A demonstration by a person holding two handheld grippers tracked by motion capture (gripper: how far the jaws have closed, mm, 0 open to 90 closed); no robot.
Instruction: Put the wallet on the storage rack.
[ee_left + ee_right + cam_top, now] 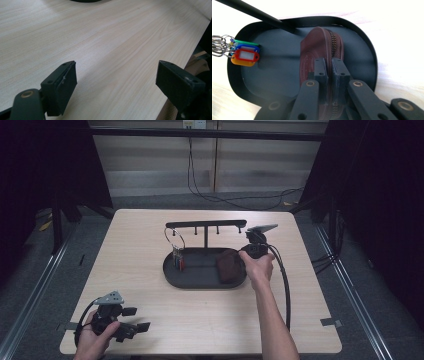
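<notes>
A brown zippered pouch (229, 267) stands on edge in the right half of a black oval tray (172, 279). My right gripper (245, 252) reaches in from the tray's right side. In the right gripper view its jaws are nearly together on the pouch's (314, 50) zipper edge, so the gripper (330, 68) is shut on it. My left gripper (137, 318) rests at the table's front left corner, held in a hand. It (116, 75) is open, with bare wood between its pads.
A black rack (206, 224) with a crossbar and hooks rises from the tray. A key ring (175, 240) hangs from its left hook, with coloured tags (245, 55) over the tray floor (274, 70). The rack post (249, 11) slants past the pouch. Cables trail off the table's right side.
</notes>
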